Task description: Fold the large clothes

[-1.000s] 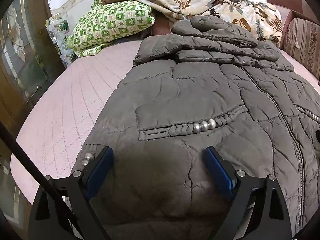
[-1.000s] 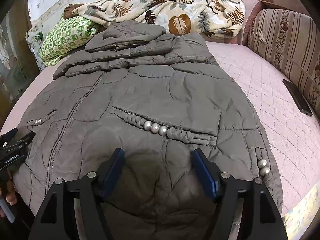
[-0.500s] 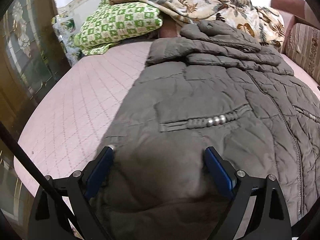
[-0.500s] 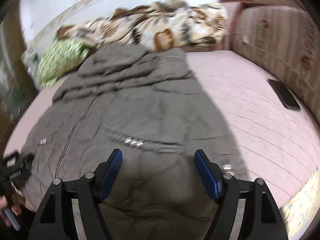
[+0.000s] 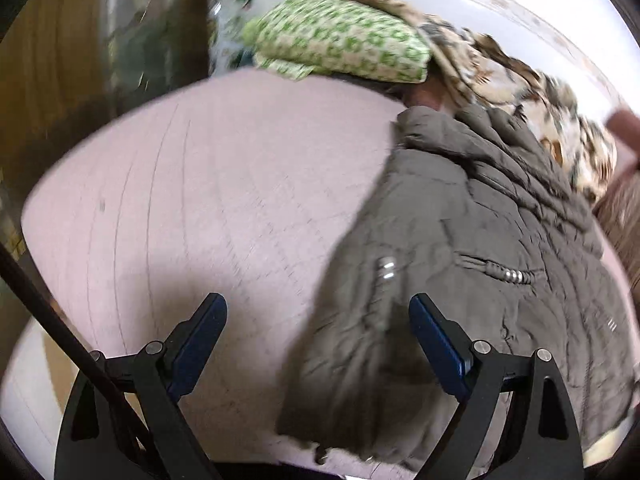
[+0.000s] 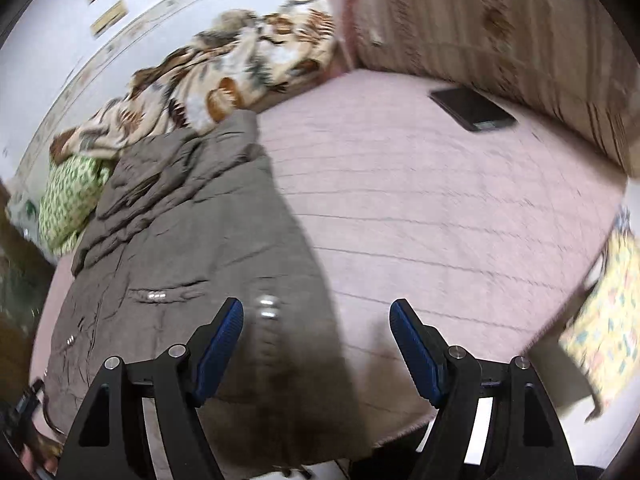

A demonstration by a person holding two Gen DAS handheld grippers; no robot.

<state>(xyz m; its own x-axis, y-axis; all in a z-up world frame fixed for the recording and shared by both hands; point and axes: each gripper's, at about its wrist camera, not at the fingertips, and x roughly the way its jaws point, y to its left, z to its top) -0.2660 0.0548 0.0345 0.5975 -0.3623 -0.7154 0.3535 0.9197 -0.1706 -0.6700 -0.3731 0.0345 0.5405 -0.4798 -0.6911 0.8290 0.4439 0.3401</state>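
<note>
A grey quilted winter coat (image 5: 472, 248) (image 6: 192, 248) lies spread face up on a pink bed (image 5: 200, 200) (image 6: 420, 208), hood toward the far end, with beaded braided pocket trims. My left gripper (image 5: 318, 316) hovers open over the coat's left hem edge; bare sheet lies under its left finger, coat under its right. My right gripper (image 6: 316, 314) hovers open over the coat's right hem edge, coat under its left finger and sheet under its right. Neither holds anything. Both views are motion-blurred and tilted.
A green checked pillow (image 5: 340, 48) (image 6: 68, 204) and a leaf-print blanket (image 5: 520, 76) (image 6: 224, 80) lie at the bed's far end. A dark phone (image 6: 472, 108) lies on the sheet by a striped padded side (image 6: 500, 28). A wooden door (image 5: 52, 64) stands left.
Both grippers swung outward from over the coat's front panels: the left to the coat's left edge, the right to its right edge. Both views rolled. Jaws stayed open; the coat lies as before.
</note>
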